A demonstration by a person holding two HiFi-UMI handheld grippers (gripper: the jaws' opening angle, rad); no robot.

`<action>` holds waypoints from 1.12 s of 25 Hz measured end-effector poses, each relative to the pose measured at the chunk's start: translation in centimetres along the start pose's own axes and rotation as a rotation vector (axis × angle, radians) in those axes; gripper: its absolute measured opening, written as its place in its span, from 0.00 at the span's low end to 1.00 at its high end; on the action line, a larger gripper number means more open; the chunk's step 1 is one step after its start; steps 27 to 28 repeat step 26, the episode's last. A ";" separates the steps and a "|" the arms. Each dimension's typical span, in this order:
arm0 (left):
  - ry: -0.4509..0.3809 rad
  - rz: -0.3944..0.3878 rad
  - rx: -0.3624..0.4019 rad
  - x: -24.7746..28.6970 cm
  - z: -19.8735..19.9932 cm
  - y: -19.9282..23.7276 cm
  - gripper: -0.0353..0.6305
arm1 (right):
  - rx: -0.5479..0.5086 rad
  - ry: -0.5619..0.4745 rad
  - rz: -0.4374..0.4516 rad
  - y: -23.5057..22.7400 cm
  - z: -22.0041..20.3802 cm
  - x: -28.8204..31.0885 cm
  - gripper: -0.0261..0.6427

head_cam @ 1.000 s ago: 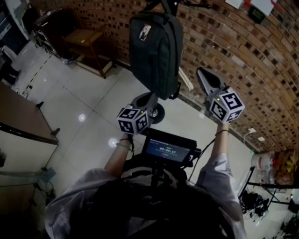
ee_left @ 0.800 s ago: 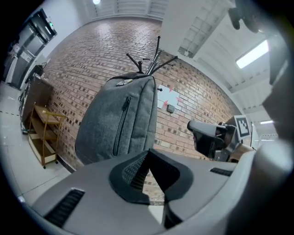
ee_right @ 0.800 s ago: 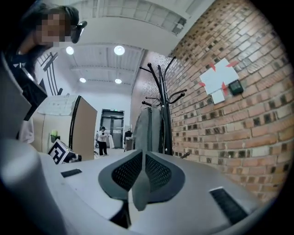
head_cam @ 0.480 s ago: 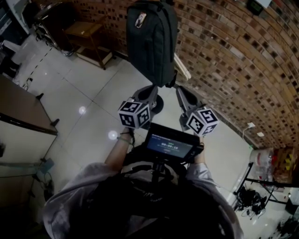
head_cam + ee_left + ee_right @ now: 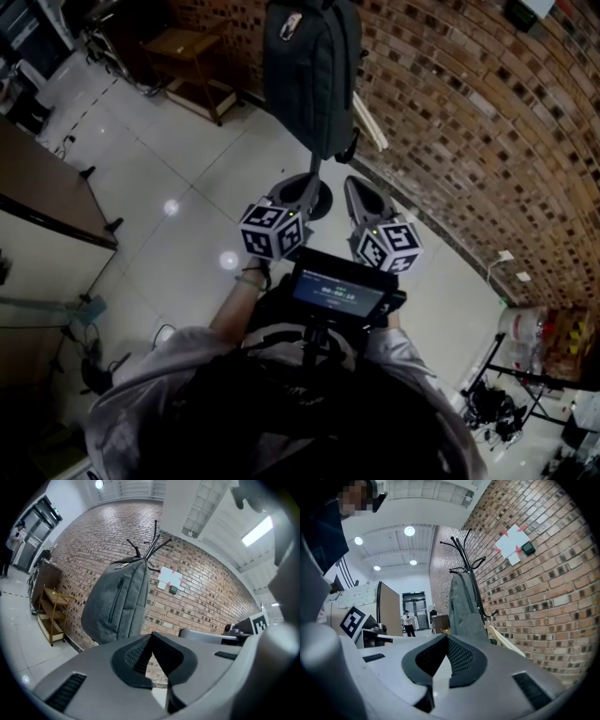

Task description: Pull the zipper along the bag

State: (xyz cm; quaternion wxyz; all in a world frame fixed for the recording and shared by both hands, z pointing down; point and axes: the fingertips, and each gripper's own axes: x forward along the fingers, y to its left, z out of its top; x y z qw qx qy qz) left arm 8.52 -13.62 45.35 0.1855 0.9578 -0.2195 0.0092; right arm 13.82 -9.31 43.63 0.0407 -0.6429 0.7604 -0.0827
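The head view's top edge cut off the top of the bag (image 5: pixel 311 84), and the bag covered most of the pole of the coat stand (image 5: pixel 151 550). My left gripper (image 5: pixel 152 637) blocked the bag's lower corner in its own view. I couldn't make out the zipper pull; too small. The person (image 5: pixel 408 620) by the far doors was just a speck.

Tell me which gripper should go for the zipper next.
Left, probably. The left gripper faces the front of the bag, where a zipper shows. The right gripper, jaws just closed on nothing, sees only the bag's narrow side. Both are shut and short of the bag.
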 end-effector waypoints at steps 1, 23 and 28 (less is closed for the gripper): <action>0.000 0.005 0.000 -0.2 0.0 0.0 0.06 | -0.014 0.009 -0.007 0.0 -0.1 0.0 0.05; -0.003 0.031 0.016 -0.8 0.1 0.5 0.06 | 0.013 0.018 -0.001 0.0 -1.0 0.4 0.05; -0.003 0.034 0.016 -0.8 0.1 0.5 0.06 | 0.012 0.019 -0.002 -0.1 -1.0 0.4 0.05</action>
